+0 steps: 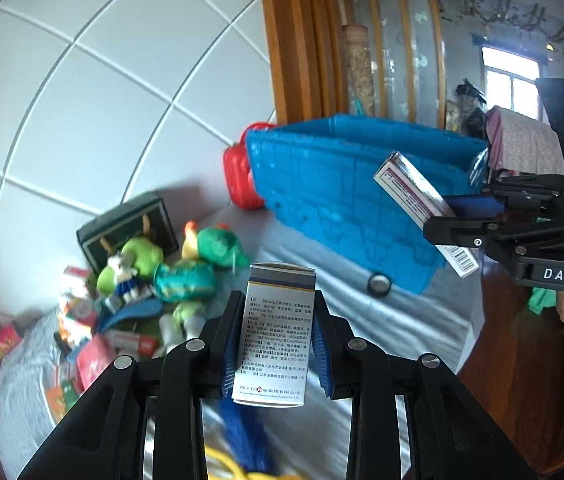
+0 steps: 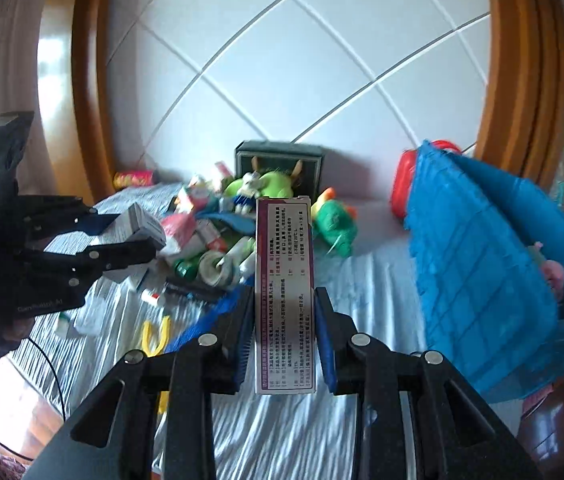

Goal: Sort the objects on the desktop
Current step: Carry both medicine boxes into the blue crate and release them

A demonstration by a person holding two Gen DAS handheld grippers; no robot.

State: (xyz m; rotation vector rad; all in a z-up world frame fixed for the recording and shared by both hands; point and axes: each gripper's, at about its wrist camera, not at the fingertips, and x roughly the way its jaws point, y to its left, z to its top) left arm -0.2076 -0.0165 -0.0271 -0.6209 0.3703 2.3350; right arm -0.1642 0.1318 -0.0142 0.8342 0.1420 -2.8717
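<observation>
My left gripper (image 1: 277, 336) is shut on a white and grey medicine box (image 1: 275, 332) and holds it upright above the cloth. My right gripper (image 2: 284, 320) is shut on a purple-edged medicine box (image 2: 284, 292), also held upright. In the left wrist view the right gripper (image 1: 470, 216) shows at the right with its box (image 1: 422, 204) in front of the blue basket (image 1: 346, 184). In the right wrist view the left gripper (image 2: 121, 240) shows at the left with its box (image 2: 137, 226). The blue basket (image 2: 478, 264) is at the right there.
A pile of plush toys (image 1: 149, 264), tubes and small boxes (image 2: 209, 248) lies on the striped grey cloth (image 2: 290, 432). A dark box (image 2: 279, 156) stands at the tiled wall. A red container (image 1: 239, 172) sits behind the basket. A yellow item (image 2: 155, 338) lies near the front.
</observation>
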